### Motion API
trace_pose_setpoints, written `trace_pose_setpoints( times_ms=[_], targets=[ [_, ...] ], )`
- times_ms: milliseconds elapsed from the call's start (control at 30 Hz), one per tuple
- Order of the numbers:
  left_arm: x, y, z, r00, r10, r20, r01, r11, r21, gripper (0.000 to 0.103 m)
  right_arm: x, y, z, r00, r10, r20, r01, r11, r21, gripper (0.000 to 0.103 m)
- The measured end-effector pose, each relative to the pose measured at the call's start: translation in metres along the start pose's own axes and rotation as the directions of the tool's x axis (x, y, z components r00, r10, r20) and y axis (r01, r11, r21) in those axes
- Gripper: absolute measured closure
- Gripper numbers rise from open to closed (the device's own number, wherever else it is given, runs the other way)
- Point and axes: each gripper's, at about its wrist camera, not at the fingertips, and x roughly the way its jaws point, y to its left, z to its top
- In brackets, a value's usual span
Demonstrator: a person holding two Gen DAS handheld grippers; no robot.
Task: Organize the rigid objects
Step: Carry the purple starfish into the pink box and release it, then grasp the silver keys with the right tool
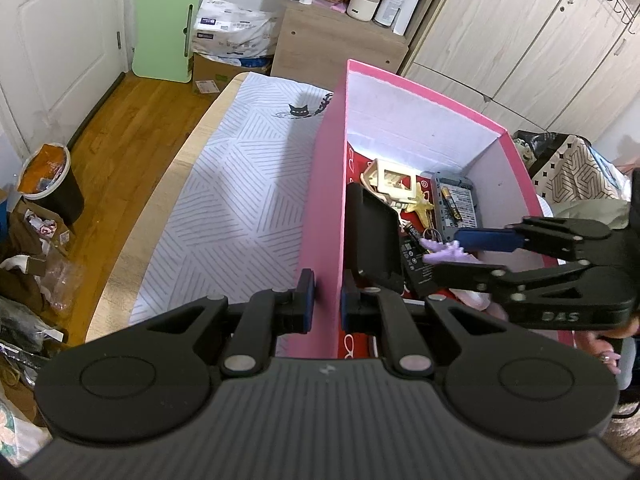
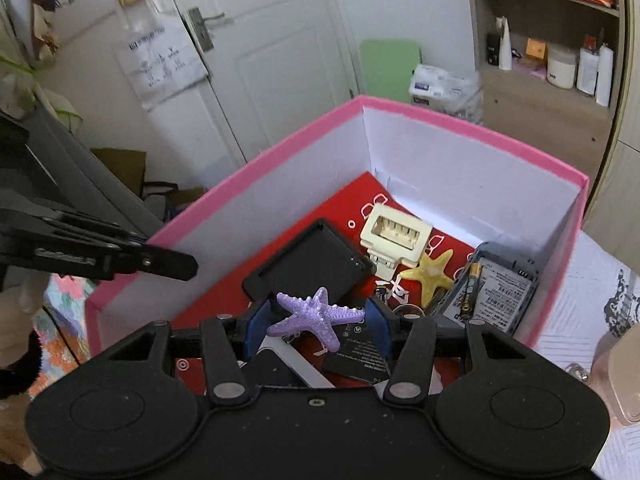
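Observation:
A pink box (image 1: 326, 184) with white inner walls stands on the patterned cloth. My left gripper (image 1: 327, 300) is shut on the box's left wall, one pad on each side. My right gripper (image 2: 316, 326) reaches inside the box (image 2: 472, 120), shut on a purple starfish (image 2: 310, 314), seen too in the left wrist view (image 1: 444, 250). On the red floor of the box lie a black case (image 2: 316, 260), a cream plastic part (image 2: 396, 236), a yellow starfish (image 2: 430, 276), a grey device with a battery (image 2: 496, 288) and a black flat battery (image 2: 360, 356).
The striped cloth (image 1: 236, 208) covers a wooden table (image 1: 160, 200) left of the box. A bin (image 1: 50, 178) and bags stand on the floor at left. A shelf unit (image 1: 344, 20) and wardrobe stand behind. A pink object (image 2: 620, 376) sits right of the box.

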Motion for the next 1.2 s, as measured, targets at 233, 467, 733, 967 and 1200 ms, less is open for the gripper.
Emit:
trace_pose_setpoints(
  times_ms=[233, 467, 733, 967, 1200],
  targets=[
    [-0.001, 0.0, 0.0, 1.0, -0.001, 0.0, 0.001, 1.0, 0.003, 0.093, -0.013, 0.001, -0.001, 1.0, 0.004, 0.02, -0.004, 1.0, 0.009, 0.042],
    [-0.001, -0.004, -0.001, 1.0, 0.016, -0.005, -0.016, 0.999, 0.029, 0.093, -0.069, -0.007, -0.011, 0.985, 0.029, 0.172, -0.034, 0.999, 0.03, 0.042],
    [-0.001, -0.003, 0.002, 1.0, 0.014, -0.01, -0.014, 1.0, 0.024, 0.093, -0.133, -0.046, -0.058, 0.94, -0.117, 0.321, 0.094, 0.992, 0.085, 0.042],
    [0.0, -0.004, 0.002, 1.0, 0.017, -0.013, -0.017, 1.0, 0.017, 0.093, -0.13, -0.087, -0.102, 0.928, -0.231, 0.291, 0.184, 0.966, 0.18, 0.042],
    [0.0, -0.004, 0.003, 1.0, 0.023, -0.016, -0.022, 1.0, 0.012, 0.093, -0.091, -0.087, -0.115, 0.922, -0.298, 0.246, 0.277, 0.954, 0.115, 0.045]
  ],
)
